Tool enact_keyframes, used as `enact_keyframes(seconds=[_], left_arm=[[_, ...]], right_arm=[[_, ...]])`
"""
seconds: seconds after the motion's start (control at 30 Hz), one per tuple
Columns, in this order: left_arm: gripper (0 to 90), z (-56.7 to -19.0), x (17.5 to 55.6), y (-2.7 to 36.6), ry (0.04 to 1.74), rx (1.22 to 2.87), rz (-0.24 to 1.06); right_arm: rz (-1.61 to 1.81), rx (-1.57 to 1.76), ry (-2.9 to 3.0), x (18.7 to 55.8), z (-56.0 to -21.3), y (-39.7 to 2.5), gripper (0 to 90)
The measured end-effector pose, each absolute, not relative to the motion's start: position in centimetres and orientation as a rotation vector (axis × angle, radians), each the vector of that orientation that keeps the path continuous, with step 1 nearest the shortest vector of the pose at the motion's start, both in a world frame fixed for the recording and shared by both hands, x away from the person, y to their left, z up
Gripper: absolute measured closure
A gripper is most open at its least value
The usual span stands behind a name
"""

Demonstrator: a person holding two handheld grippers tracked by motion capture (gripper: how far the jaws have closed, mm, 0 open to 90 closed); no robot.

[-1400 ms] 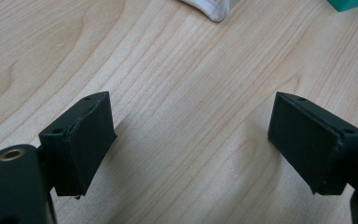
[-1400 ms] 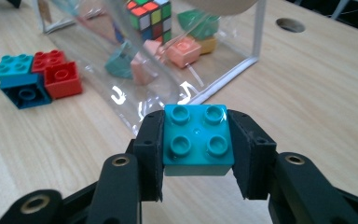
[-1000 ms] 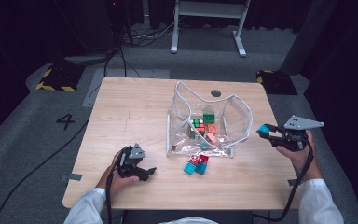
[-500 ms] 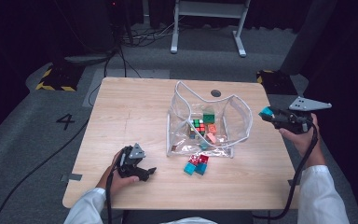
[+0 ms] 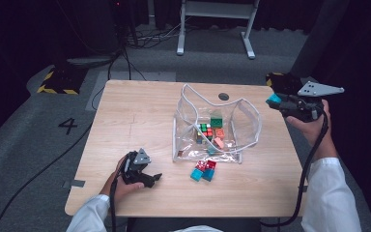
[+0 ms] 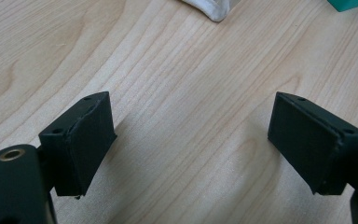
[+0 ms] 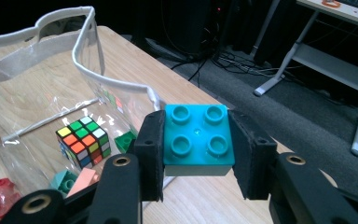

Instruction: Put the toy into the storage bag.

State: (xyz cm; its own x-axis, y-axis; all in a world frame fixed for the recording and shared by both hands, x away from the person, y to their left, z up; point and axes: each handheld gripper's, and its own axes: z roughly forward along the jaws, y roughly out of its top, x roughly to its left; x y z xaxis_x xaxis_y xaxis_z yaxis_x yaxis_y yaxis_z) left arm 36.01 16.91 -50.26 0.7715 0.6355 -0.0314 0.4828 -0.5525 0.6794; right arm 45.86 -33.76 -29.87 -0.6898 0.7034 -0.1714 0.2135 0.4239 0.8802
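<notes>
1. The right gripper [image 5: 276, 100] is held in the air off the table's right edge, beside the upper right corner of the clear plastic pouch with white piping [image 5: 244, 126]. Its jaws are clamped on a teal square toy brick with 4 round studs [image 7: 198, 134], studs facing up in the right gripper view.
2. In the high view that teal brick [image 5: 273, 98] shows as a small patch at the gripper's tip, apart from the pouch and above the floor rather than the light wooden table [image 5: 140, 111].
3. The pouch stands open near the table's middle. Inside it lie a multicoloured puzzle cube [image 7: 84, 140], a green brick [image 5: 216, 123] and a peach brick [image 5: 219, 142].
4. Just in front of the pouch, on the bare wood, sit a red brick [image 5: 206, 165] and 2 teal bricks [image 5: 202, 174], touching one another.
5. The left gripper [image 5: 150, 180] rests low near the table's front left, well apart from the pouch. Its jaws stand wide apart with nothing between them, over plain wood grain.
</notes>
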Motion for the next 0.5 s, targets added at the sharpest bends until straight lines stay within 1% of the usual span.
enact_keyframes(seconds=[0.3, 0.5], left_arm=[[14.5, -50.3, 36.0, 16.9, 0.829, 2.266, 0.284], [14.5, -50.3, 36.0, 16.9, 0.831, 2.265, 0.285]], right_arm=[[1.280, 0.729, 2.192, 46.4, -29.9, -31.7, 59.3], [1.319, 0.675, 2.232, 46.3, -30.1, -29.3, 59.3]])
